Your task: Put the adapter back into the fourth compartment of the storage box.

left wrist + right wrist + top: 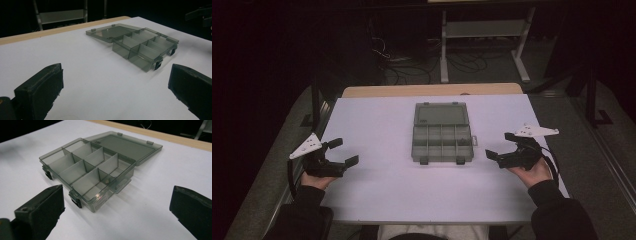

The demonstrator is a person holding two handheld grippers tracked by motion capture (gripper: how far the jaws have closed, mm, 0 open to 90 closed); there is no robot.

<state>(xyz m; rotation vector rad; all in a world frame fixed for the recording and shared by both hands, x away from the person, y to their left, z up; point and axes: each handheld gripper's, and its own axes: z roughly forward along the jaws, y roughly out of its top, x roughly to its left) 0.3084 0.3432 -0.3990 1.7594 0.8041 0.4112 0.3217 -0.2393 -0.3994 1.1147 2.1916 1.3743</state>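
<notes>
The white worktop (377, 185) carries a grey compartment box (442, 142), lid already swung flat open, lying between the two claws and well apart from each. Any handling of it is not yet begun. The left claw (344, 151) and right claw (499, 146) both gape wide, holding and touching nothing. A small bit (107, 180) sits in one compartment nearest the right claw.

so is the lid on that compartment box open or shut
Open. The compartment box has its lid folded flat onto the table behind it, and the dividers show uncovered in both gripper views.
</notes>
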